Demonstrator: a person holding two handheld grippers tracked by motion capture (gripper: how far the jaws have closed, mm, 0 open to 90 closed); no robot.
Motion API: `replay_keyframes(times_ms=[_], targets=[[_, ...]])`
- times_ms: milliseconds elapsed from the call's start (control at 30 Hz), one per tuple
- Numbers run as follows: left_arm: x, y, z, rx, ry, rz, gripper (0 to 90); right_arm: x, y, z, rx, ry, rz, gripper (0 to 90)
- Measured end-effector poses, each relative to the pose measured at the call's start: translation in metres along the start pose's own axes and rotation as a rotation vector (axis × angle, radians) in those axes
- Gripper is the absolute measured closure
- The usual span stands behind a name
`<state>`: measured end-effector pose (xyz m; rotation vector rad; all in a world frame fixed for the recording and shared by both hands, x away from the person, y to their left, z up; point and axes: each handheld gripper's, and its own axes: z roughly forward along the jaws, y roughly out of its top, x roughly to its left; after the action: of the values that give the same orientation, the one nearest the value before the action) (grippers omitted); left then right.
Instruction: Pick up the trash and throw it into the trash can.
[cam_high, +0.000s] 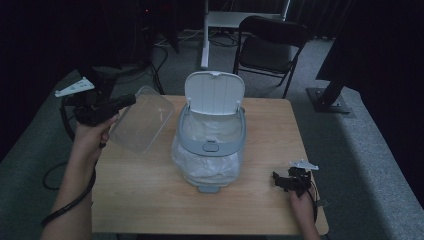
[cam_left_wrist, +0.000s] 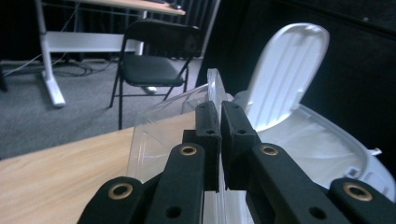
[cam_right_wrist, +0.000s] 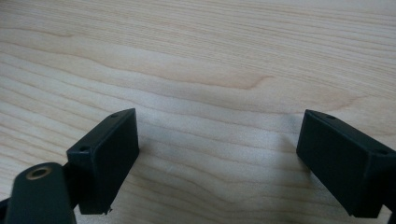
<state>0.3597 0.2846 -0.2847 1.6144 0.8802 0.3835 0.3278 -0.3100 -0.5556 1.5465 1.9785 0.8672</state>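
A clear plastic container (cam_high: 142, 119) hangs tilted above the table's far left corner, its open side turned toward the bin. My left gripper (cam_high: 127, 100) is shut on its rim; in the left gripper view the jaws pinch the thin clear wall (cam_left_wrist: 212, 88). A grey and white waste bin (cam_high: 212, 137) stands mid-table with its lid (cam_high: 214, 93) flipped up and a white liner bag inside. My right gripper (cam_high: 282, 181) rests low over the bare wood at the near right, jaws wide apart and nothing between them (cam_right_wrist: 217, 154).
The wooden table (cam_high: 150, 200) has bare room in front of the bin and along both sides. A black folding chair (cam_high: 270, 50) and a white desk leg (cam_high: 205, 35) stand behind the table on grey carpet.
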Motion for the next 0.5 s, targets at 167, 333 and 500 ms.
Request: replay_keyframes(times_ms=[167,333,500], targets=[[-0.013,0.015,-0.004,-0.044,-0.038,0.026,87.9,0.000,0.000,0.000,0.000,0.000,0.000,12.2],[-0.024,0.031,-0.010,-0.088,-0.046,0.053,88.0,0.000,0.000,0.000,0.000,0.000,0.000,12.2],[-0.037,0.047,-0.009,-0.121,-0.081,0.087,87.9,0.000,0.000,0.000,0.000,0.000,0.000,12.2]])
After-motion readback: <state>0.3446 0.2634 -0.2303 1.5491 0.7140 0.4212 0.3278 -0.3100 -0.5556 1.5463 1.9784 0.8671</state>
